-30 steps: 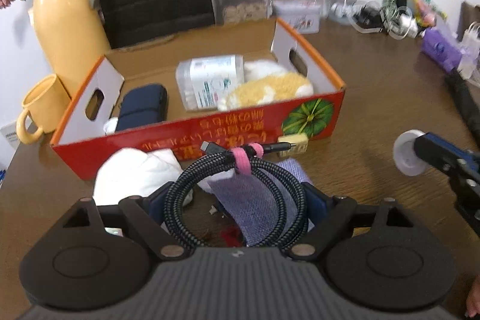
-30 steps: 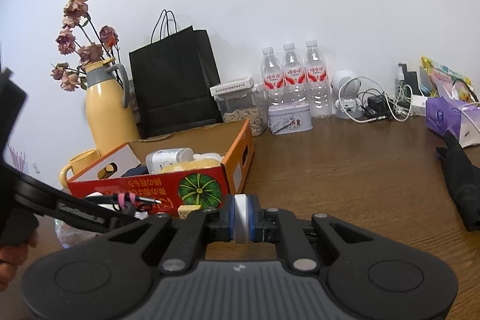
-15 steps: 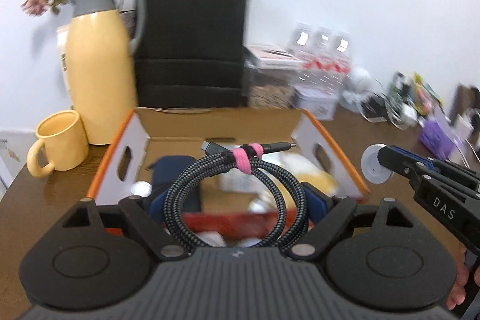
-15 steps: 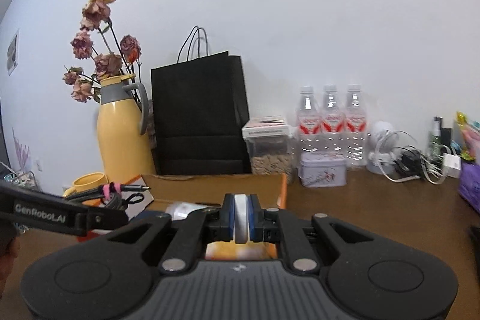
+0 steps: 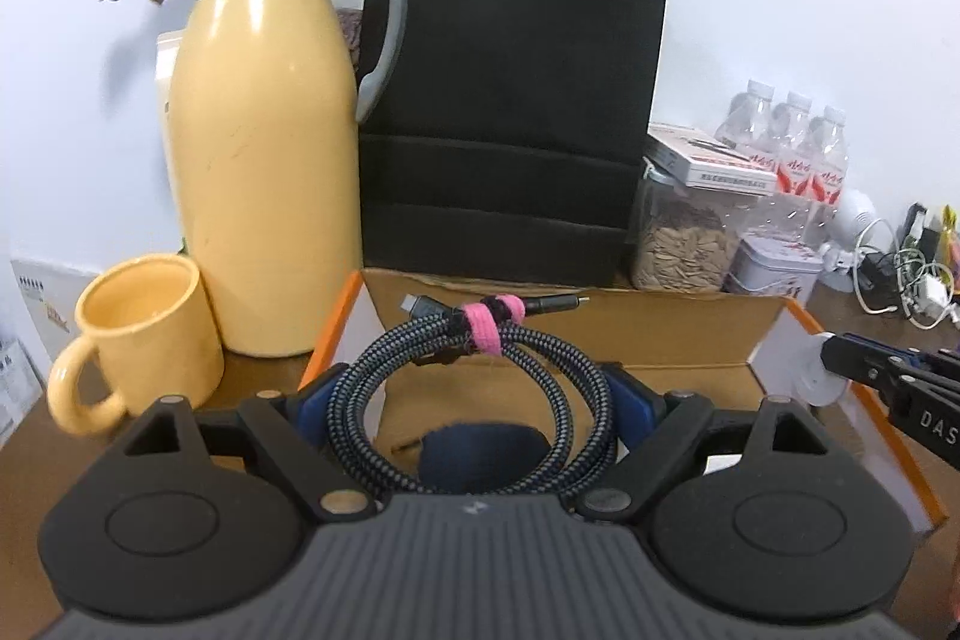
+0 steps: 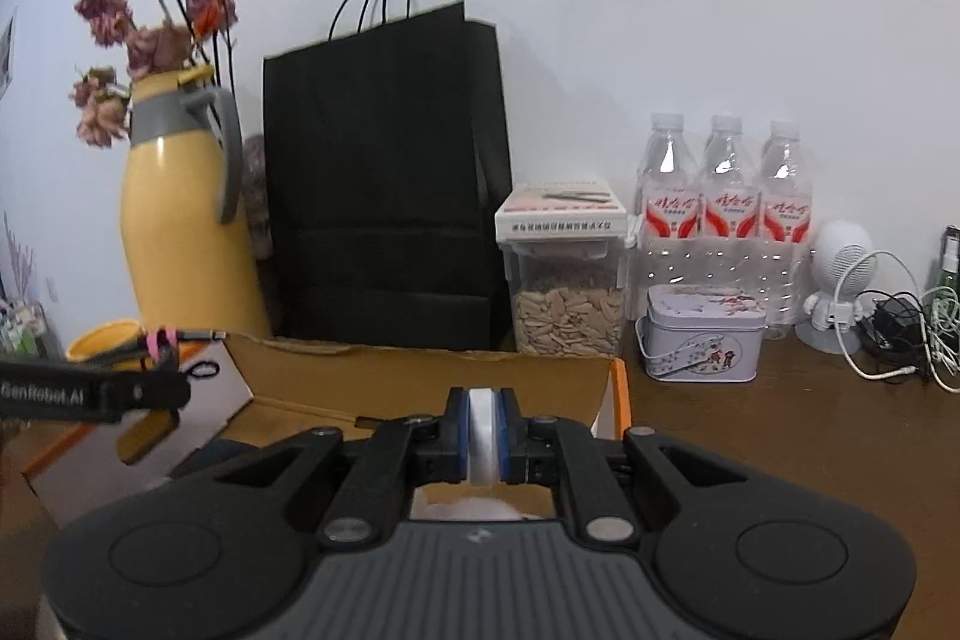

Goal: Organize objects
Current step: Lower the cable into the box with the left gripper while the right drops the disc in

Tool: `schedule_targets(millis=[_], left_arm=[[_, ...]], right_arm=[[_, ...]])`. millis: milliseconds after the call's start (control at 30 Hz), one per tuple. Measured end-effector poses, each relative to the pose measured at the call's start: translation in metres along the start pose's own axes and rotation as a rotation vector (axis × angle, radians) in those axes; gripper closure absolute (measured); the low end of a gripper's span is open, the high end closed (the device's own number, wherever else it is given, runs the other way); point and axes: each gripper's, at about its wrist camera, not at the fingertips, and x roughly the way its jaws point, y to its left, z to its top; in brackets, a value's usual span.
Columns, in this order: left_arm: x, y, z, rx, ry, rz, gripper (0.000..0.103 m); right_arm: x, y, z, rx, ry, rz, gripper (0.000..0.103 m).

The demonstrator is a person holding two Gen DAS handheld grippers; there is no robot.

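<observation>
My left gripper (image 5: 477, 400) is shut on a coiled black braided cable (image 5: 384, 370) bound with a pink strap; the coil fills the wide gap between the blue pads. It hangs over the open orange cardboard box (image 5: 798, 322), above a dark blue case (image 5: 480, 451) lying inside. My right gripper (image 6: 483, 436) is shut on a thin white disc (image 6: 483, 430), seen edge-on. In the left wrist view that disc (image 5: 816, 373) and the right gripper (image 5: 840, 361) hover by the box's right wall. The cable (image 6: 159, 340) shows at left in the right wrist view.
Behind the box stand a yellow thermos (image 5: 264, 160) with dried flowers, a yellow mug (image 5: 144, 328) and a black paper bag (image 5: 510, 100). To the right are a seed jar (image 6: 567, 304), three water bottles (image 6: 726, 196), a tin (image 6: 702, 340) and tangled chargers (image 6: 900, 334).
Both grippers have travelled forward from in front of the box to above its inside, nearer the thermos and bag. Each keeps its hold: the cable on the left, the disc on the right.
</observation>
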Motion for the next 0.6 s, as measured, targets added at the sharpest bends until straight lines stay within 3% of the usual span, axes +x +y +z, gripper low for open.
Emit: schedule_targets(millis=[233, 267, 300, 333, 367, 433, 600], left_arm=[[0.013, -0.005, -0.009, 0.029, 0.045, -0.007, 0.013], [0.012, -0.005, -0.009, 0.025, 0.036, -0.005, 0.004], [0.010, -0.004, -0.009, 0.020, 0.022, -0.004, 0.000], [0.007, -0.004, -0.010, 0.015, 0.002, -0.004, 0.000], [0.006, -0.004, -0.010, 0.013, -0.007, -0.005, 0.000], [0.006, -0.004, -0.010, 0.015, -0.008, -0.008, 0.000], [0.006, -0.003, -0.009, 0.009, -0.018, 0.000, 0.000]], right_arm=[[0.018, 0.001, -0.006, -0.019, 0.070, -0.015, 0.093], [0.017, 0.000, -0.006, -0.012, 0.071, -0.018, 0.090], [0.015, 0.000, -0.006, -0.008, 0.070, -0.021, 0.085], [0.013, -0.001, -0.005, -0.006, 0.072, -0.012, 0.063], [0.012, 0.000, -0.005, -0.006, 0.074, 0.000, 0.029], [0.007, 0.002, -0.005, -0.011, 0.055, 0.018, 0.000], [0.001, 0.012, -0.004, -0.051, 0.033, 0.015, 0.000]])
